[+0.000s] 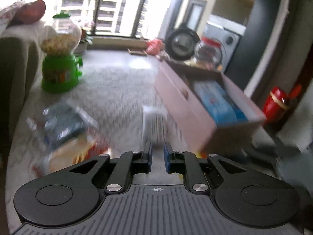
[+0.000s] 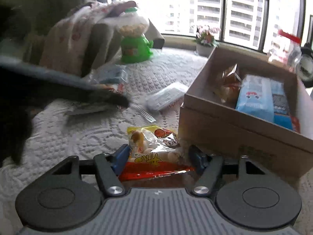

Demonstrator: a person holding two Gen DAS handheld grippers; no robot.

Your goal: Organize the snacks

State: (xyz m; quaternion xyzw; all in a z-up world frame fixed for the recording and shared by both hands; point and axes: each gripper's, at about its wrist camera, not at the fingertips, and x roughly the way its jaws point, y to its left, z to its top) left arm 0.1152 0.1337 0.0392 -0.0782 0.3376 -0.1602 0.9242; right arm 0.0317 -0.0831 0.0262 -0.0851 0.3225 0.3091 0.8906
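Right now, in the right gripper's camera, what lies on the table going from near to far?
Snack bag between the gripper's fingers → fork → grey packet → green candy dispenser.

Snack bag (image 2: 156, 152) yellow-red-clear; box (image 2: 244, 129) brown; dispenser (image 1: 58, 74) green; cloth (image 2: 78, 137) white, textured

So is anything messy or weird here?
A bit messy: snack packets lie loose on the white cloth, like the grey packet beside the cardboard box. A fork lies among them, which seems odd.
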